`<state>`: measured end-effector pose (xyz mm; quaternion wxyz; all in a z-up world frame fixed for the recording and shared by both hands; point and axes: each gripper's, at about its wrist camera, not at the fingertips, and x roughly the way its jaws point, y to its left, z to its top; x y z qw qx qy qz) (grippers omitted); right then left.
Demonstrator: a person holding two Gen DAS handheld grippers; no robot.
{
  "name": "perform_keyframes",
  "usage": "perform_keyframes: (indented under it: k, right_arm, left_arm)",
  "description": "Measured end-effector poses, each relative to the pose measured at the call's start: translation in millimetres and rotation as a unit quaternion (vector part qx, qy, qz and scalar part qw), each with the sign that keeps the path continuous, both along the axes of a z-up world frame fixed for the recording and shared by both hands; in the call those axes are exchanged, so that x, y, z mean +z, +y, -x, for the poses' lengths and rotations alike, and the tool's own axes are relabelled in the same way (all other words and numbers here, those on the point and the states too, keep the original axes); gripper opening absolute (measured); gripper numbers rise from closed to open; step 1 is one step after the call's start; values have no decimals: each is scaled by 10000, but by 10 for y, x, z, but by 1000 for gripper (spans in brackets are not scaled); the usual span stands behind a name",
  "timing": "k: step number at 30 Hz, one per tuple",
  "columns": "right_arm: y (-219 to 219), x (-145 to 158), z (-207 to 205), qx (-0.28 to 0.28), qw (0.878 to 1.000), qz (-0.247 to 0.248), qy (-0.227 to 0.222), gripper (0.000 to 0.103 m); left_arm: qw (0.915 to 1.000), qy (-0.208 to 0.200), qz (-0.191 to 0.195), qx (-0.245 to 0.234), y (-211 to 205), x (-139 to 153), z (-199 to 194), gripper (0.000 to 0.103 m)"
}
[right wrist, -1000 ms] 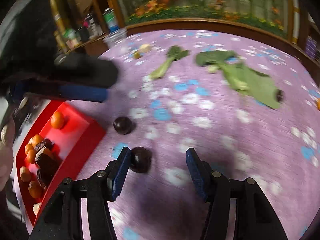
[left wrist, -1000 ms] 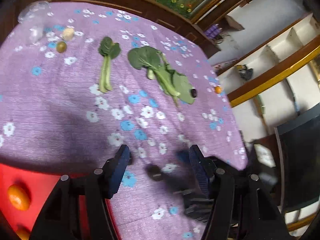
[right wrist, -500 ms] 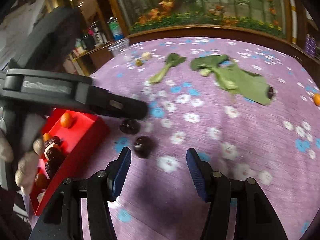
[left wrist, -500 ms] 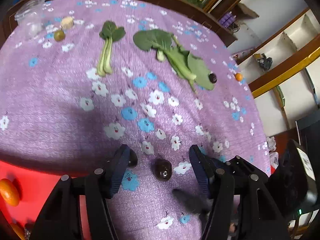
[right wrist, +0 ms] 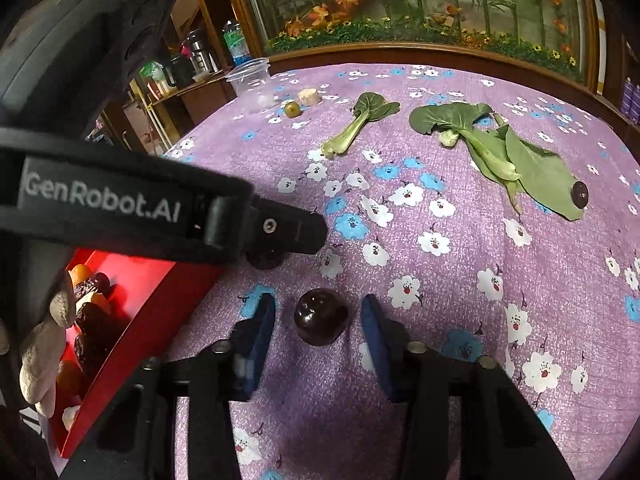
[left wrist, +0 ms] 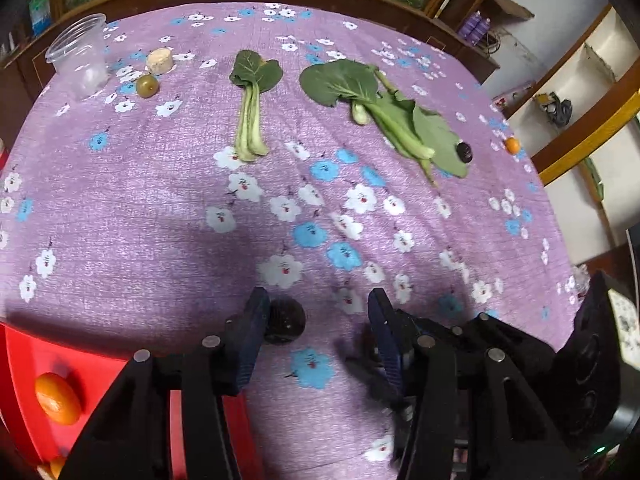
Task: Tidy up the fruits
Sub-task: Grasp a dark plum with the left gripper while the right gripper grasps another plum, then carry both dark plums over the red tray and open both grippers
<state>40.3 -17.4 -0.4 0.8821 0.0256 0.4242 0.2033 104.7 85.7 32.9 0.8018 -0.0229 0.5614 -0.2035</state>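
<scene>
Right gripper (right wrist: 318,320), jaws apart, straddles a round dark-purple plum (right wrist: 320,316) at lower centre; no long axis shows. Left gripper (left wrist: 316,320), jaws apart, has another dark plum (left wrist: 285,320) beside its left finger.

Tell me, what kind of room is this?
Probably a room in someone's home: a table under a purple flowered tablecloth, a big framed bamboo-and-flowers painting behind it, and a thermos and bottles on a side shelf.

Both handheld grippers were matte black plastic with flat, dark blue padded fingers (right wrist: 376,336) and round silver bolt heads along their angular arms. The left gripper (right wrist: 280,236), seen from the right wrist camera, wore a black band printed "GenRobot.AI" in pale grey and one small silver screw. A light, beige-gloved hand (right wrist: 40,344) gripped it.
</scene>
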Motion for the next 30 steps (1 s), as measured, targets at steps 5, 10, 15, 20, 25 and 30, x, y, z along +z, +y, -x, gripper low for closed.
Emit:
perform_keyframes:
  k: [5,10,15,20,25,30]
  right_arm:
    - [-92,-10,-46,-77,9997,-203,139,28]
    - [-143,-8,-11,-124,9994,-265,182,27]
    - [-168,4,12,-170,9992,-298,218,27]
    - [-219,61,114,-229,9990,-350,182,27]
    - [-288,180,285,-276,9987,-423,71,27]
    - [-357,307,501,-320,9982,-506,-59,26]
  left_arm:
    - [9965,-141,-779,-281,-78,-92,3,50]
    - [9876,-480,-1423,-448,-122,-162,40,29]
    - [9908,-660,-1139,-300,-41,-27,92,23]
    - [9934,-766,-824,-227,-19,156,223,23]
    - [9954,-848,-430,-111,37,301,430,23]
    - [9945,-1041,-97,66,121,469,734,24]
